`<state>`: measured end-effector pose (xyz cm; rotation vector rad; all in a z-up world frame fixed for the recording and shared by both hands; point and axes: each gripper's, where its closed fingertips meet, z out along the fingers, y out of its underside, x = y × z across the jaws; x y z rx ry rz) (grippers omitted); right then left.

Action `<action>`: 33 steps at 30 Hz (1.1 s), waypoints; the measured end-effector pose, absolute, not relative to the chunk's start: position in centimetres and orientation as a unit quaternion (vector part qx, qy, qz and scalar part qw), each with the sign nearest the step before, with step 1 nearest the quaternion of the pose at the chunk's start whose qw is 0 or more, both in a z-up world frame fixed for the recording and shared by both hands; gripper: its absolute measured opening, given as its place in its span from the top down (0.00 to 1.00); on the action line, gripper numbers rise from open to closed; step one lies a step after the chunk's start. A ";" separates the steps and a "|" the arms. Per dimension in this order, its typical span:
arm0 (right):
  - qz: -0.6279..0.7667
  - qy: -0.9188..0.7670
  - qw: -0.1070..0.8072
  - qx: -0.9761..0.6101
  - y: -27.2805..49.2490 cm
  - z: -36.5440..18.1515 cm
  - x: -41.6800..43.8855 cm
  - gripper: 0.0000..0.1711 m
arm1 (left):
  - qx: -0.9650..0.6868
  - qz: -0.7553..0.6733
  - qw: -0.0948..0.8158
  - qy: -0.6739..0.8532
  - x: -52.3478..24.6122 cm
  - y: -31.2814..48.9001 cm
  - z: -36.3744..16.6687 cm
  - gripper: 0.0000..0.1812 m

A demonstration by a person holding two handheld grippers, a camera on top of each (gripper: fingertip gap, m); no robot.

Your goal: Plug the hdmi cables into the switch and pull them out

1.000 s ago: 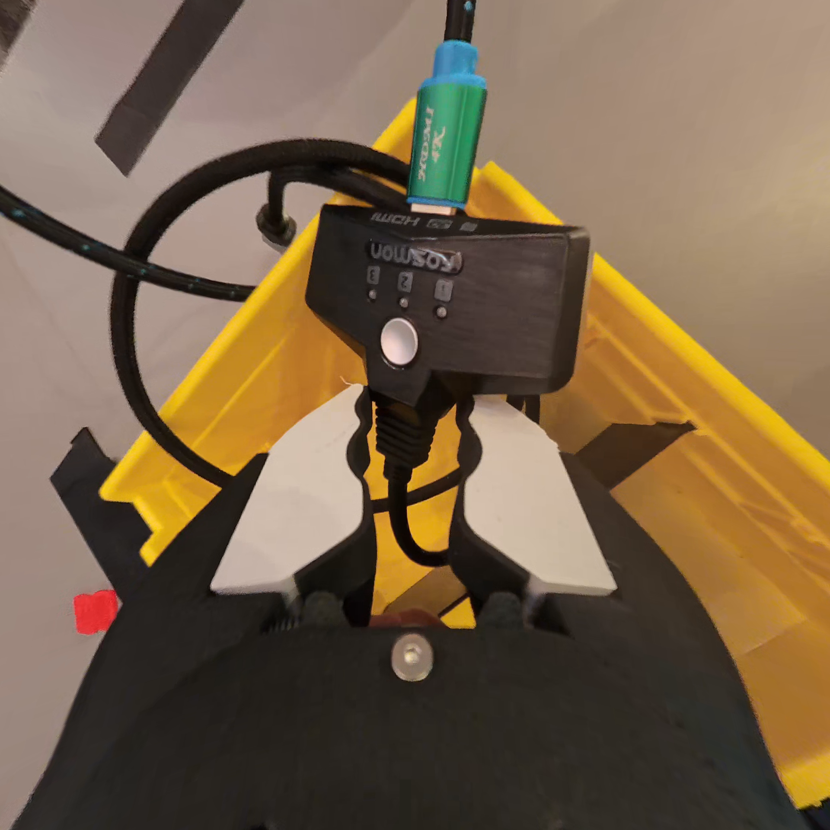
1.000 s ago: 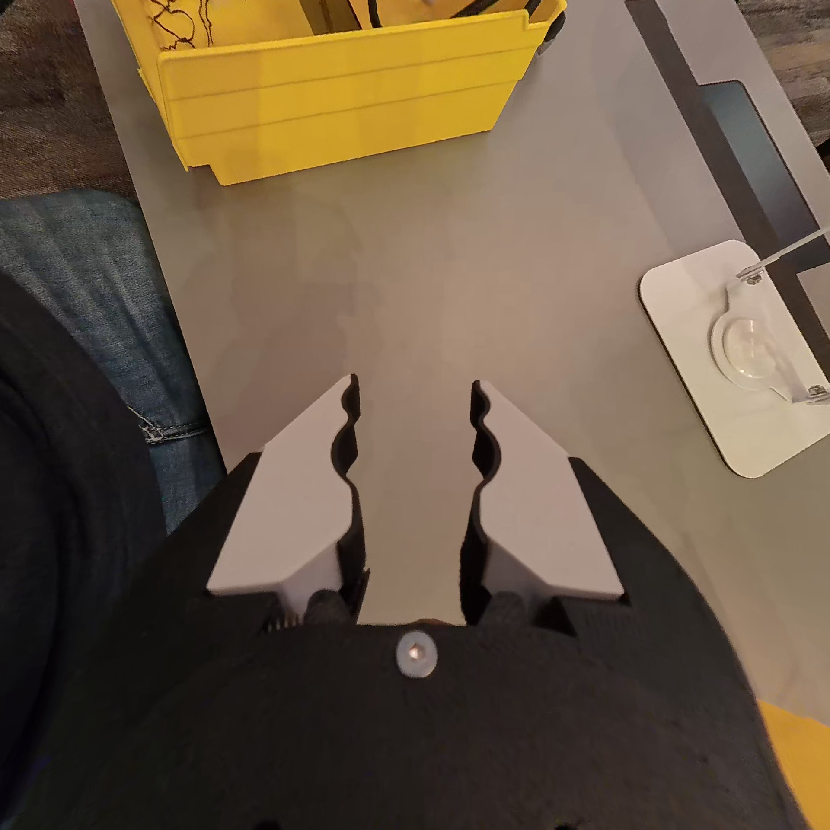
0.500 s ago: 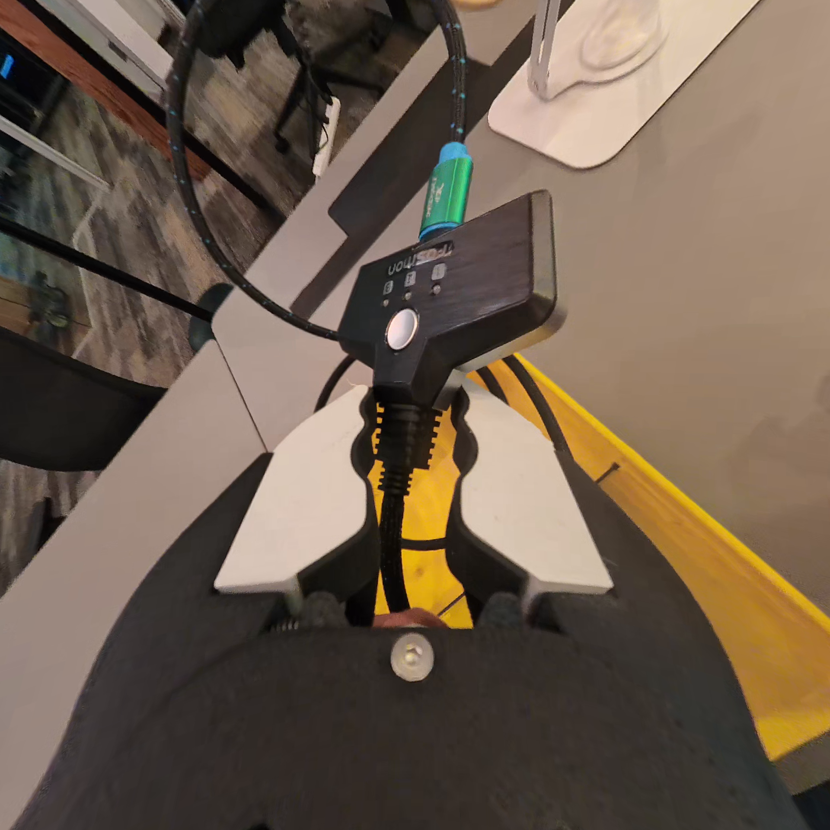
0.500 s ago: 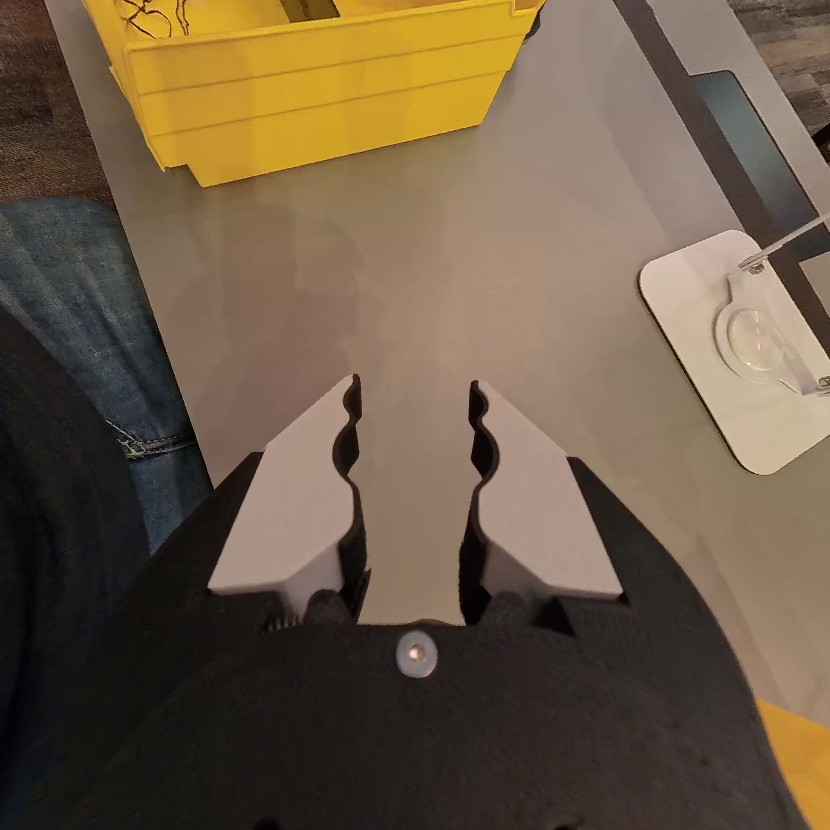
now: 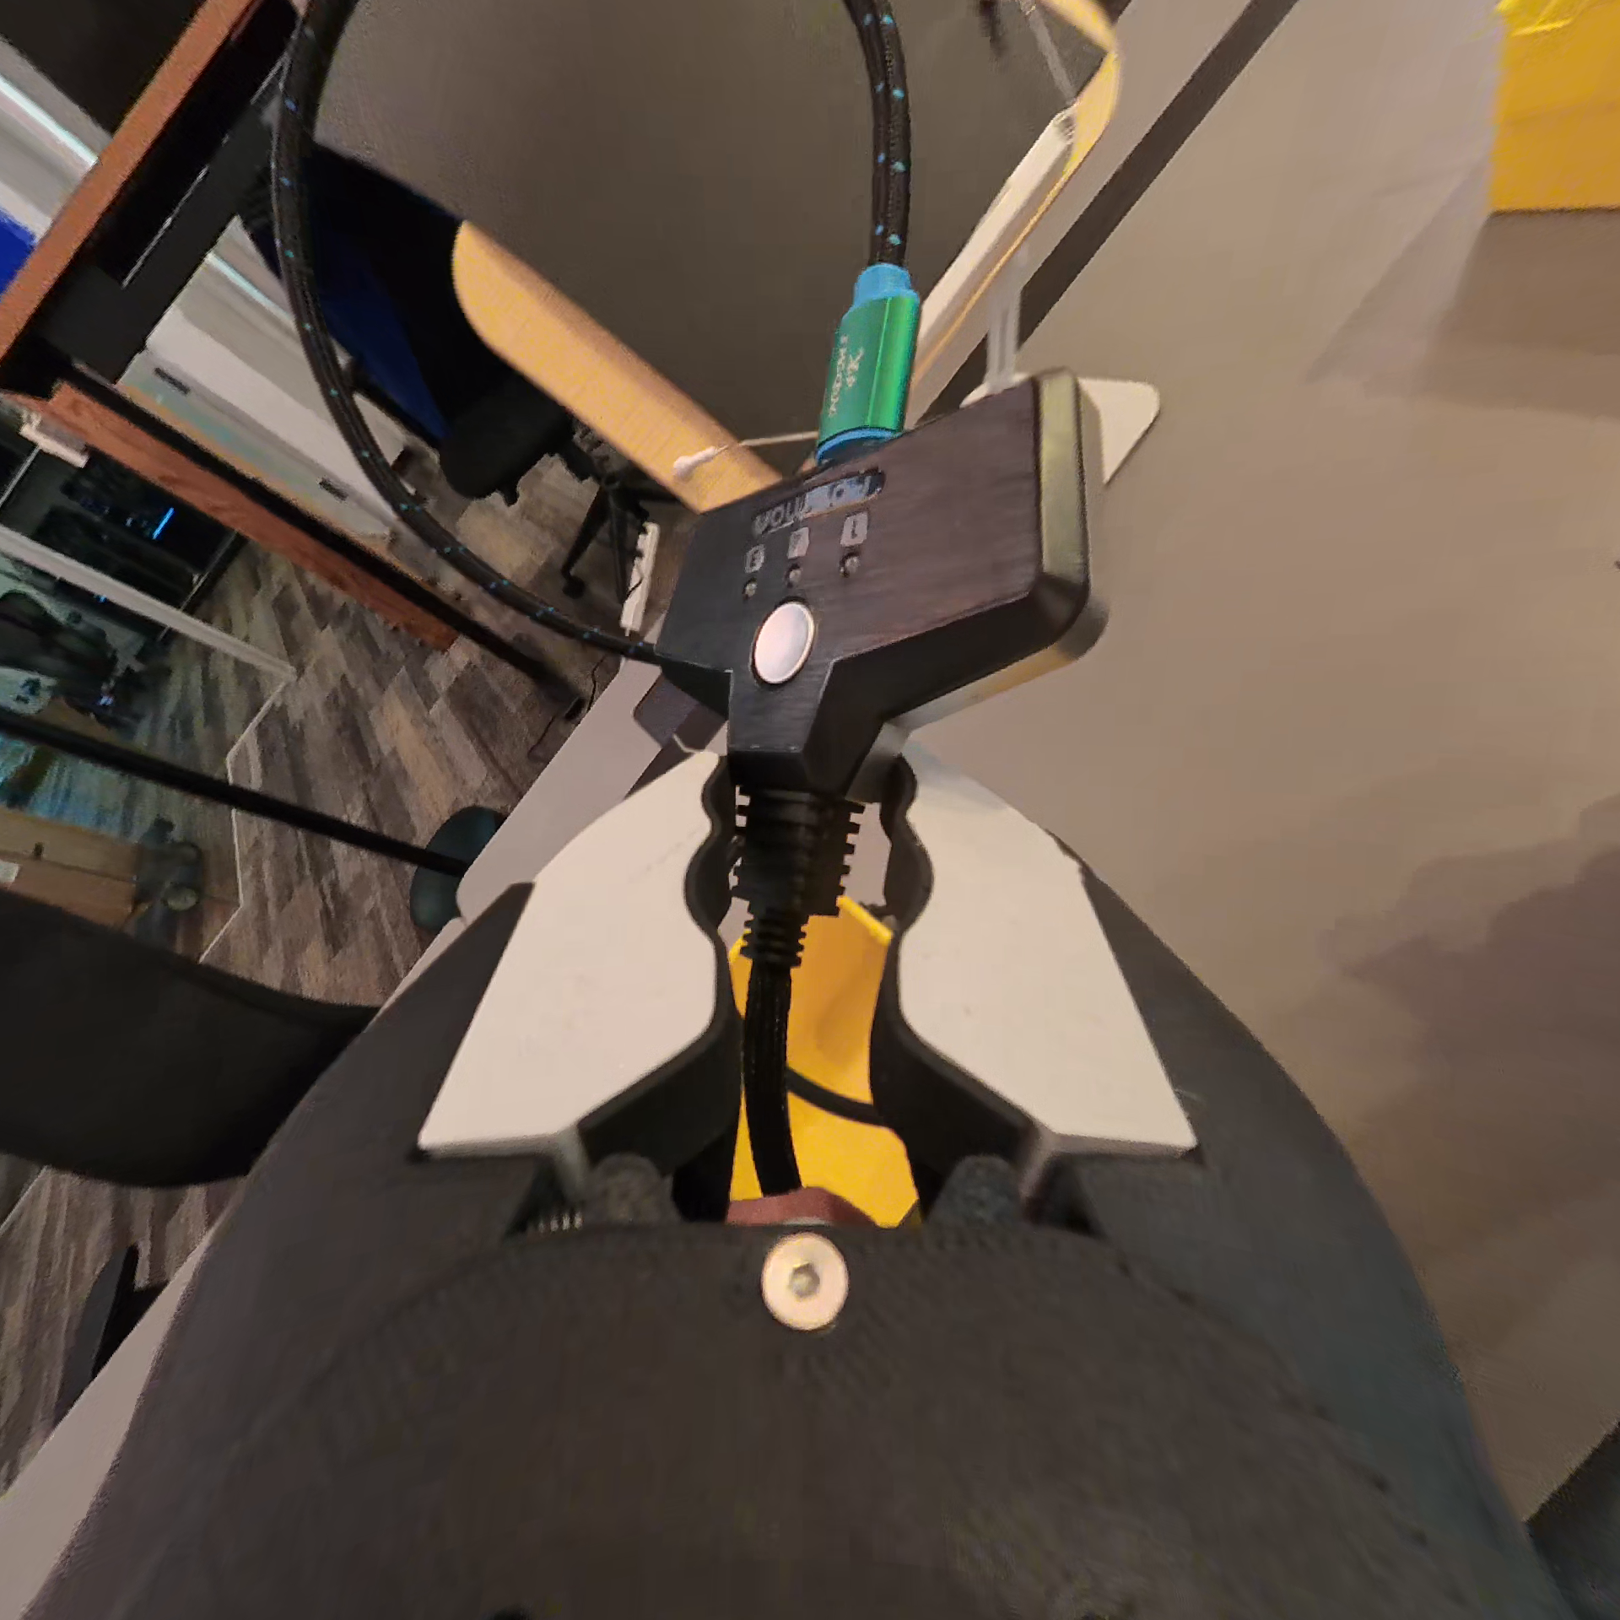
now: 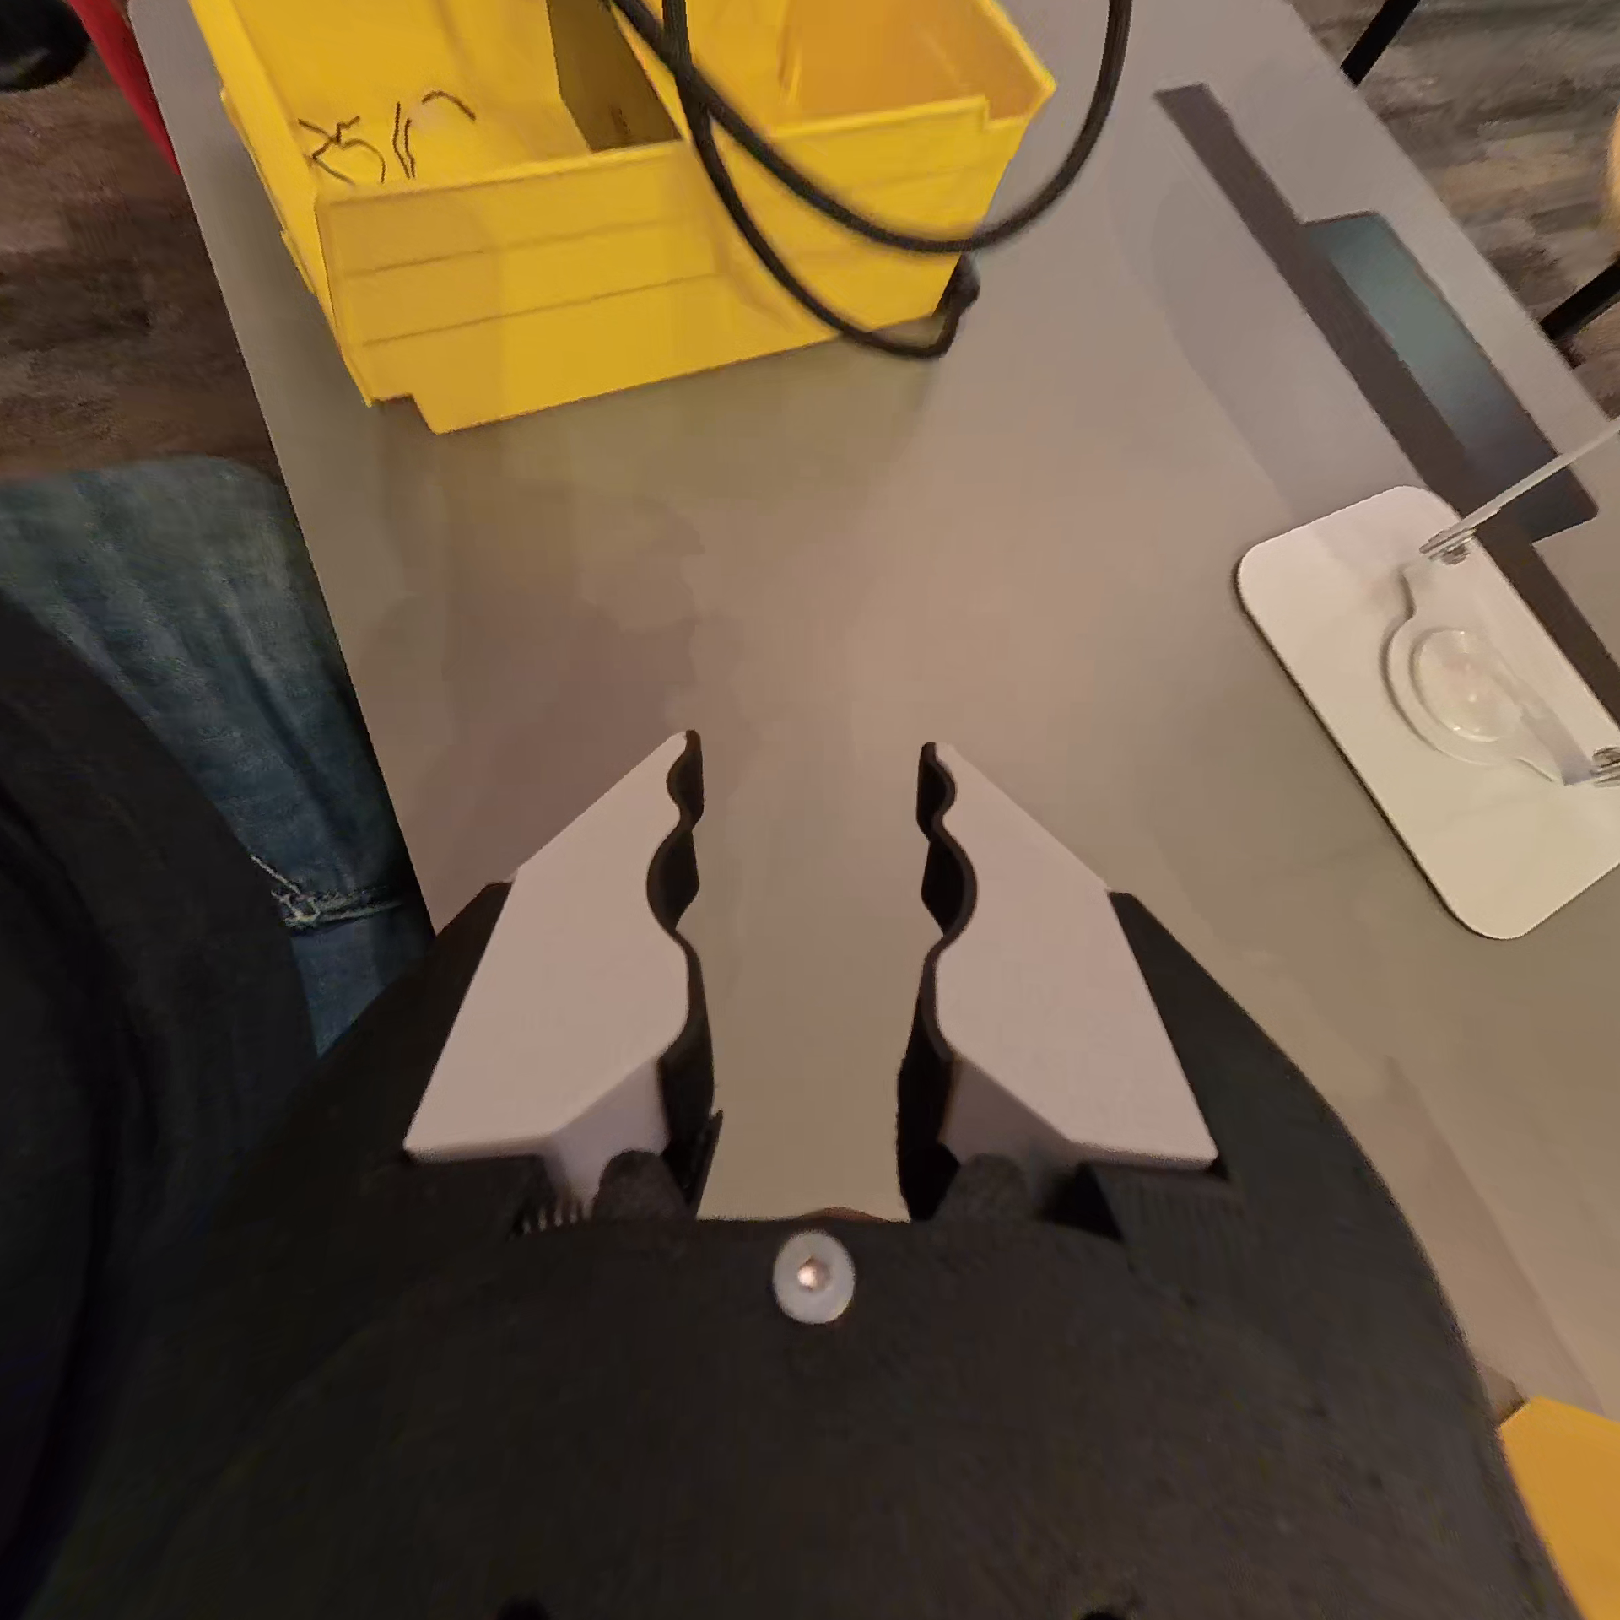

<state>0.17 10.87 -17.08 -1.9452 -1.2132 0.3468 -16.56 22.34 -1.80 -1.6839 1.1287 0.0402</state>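
1. Holding: the left hand-held gripper [image 5: 802,811] is clamped on the ribbed strain-relief collar at the rear of the black HDMI switch [image 5: 885,583], which is lifted clear of the grey bench [image 5: 1315,614] and points away from the camera.
2. Plugged item: one green HDMI plug [image 5: 868,373] with a blue collar is seated in a port on the switch's far edge; its braided black cable [image 5: 342,351] arcs up and round to the left.
3. Idle item: the right hand-held gripper [image 6: 808,745] hovers above bare bench, jaws apart, nothing between them.
4. Step, as judged: a cable is in and the switch is braced, so this reads as the pull-out step, or a further plug-in; which one cannot be told.
5. Next move, as judged: the right hand-held gripper needs to come to the green plug, close on its metal shell and draw straight along the port axis while the left keeps the switch steady.
6. Container: a yellow bin [image 6: 614,263], divided into compartments, stands at the bench's far end in the right wrist view. Black cable [image 6: 745,193] runs out over its front wall to the bench; other contents are not visible.
7. Other: a white stand base [image 6: 1367,701] sits on the bench to the right.
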 end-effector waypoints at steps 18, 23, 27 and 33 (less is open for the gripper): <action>0.099 -0.423 0.585 -0.685 12.5 -10.1 2.7 0.68 | -0.659 -0.084 0.413 0.623 -3.9 16.9 -11.8 0.83; 0.021 -0.443 0.578 -0.685 13.8 -11.7 4.0 0.66 | -0.657 -0.099 0.385 0.641 -2.6 15.9 -14.1 0.83; -0.003 -0.459 0.566 -0.685 14.2 -12.7 4.2 0.68 | -0.641 -0.107 0.376 0.660 -1.8 14.9 -14.8 0.83; -0.010 -0.491 0.510 -0.706 14.3 -15.8 4.4 0.84 | -0.622 -0.079 0.363 0.690 -1.6 14.1 -15.9 0.83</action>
